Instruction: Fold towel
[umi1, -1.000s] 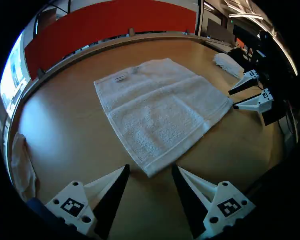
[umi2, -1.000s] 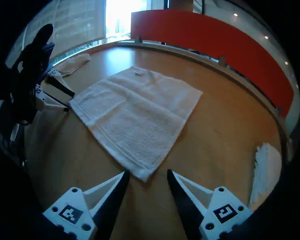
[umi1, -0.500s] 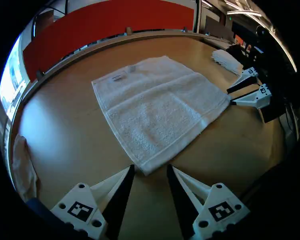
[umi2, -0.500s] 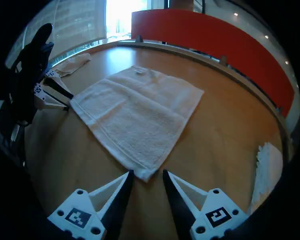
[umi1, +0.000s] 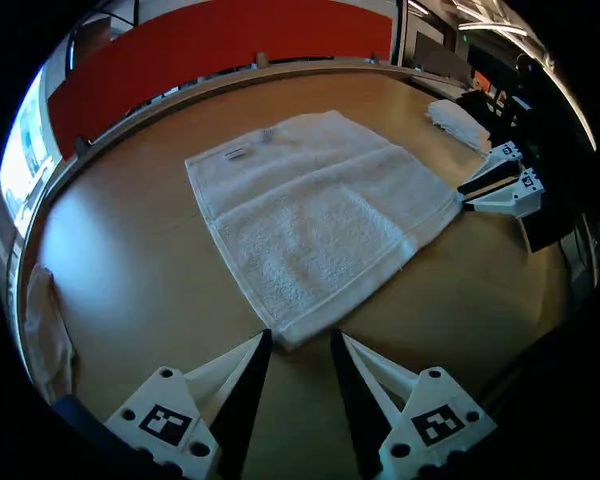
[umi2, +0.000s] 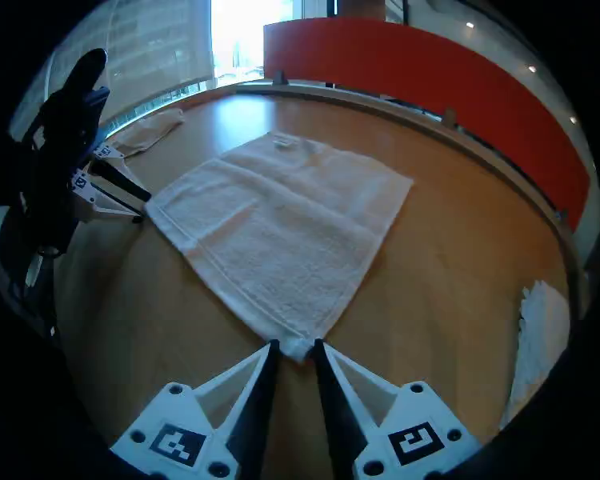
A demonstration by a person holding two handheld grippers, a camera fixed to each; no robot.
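Wood-grained table [umi1: 124, 256], backed by a red partition [umi1: 220, 40] along its far edge, carries the white towel [umi1: 316, 208]. It lies flat and unfolded ahead of both tongs, with 1 near corner at each pair of tips. Over the last 1 s both pairs have narrowed and eased forward onto those corners. The left gripper [umi1: 300, 342] is now partly closed, its 2 fingers flanking the corner with a little gap left beside it, so it is not clamped yet. The right gripper [umi2: 294, 352] has closed further: its fingers press against the corner between them and appear to pinch it. That puts the task at the grasp before the 1st fold. I judge the left must finish closing before both corners can be lifted and carried toward the far edge.
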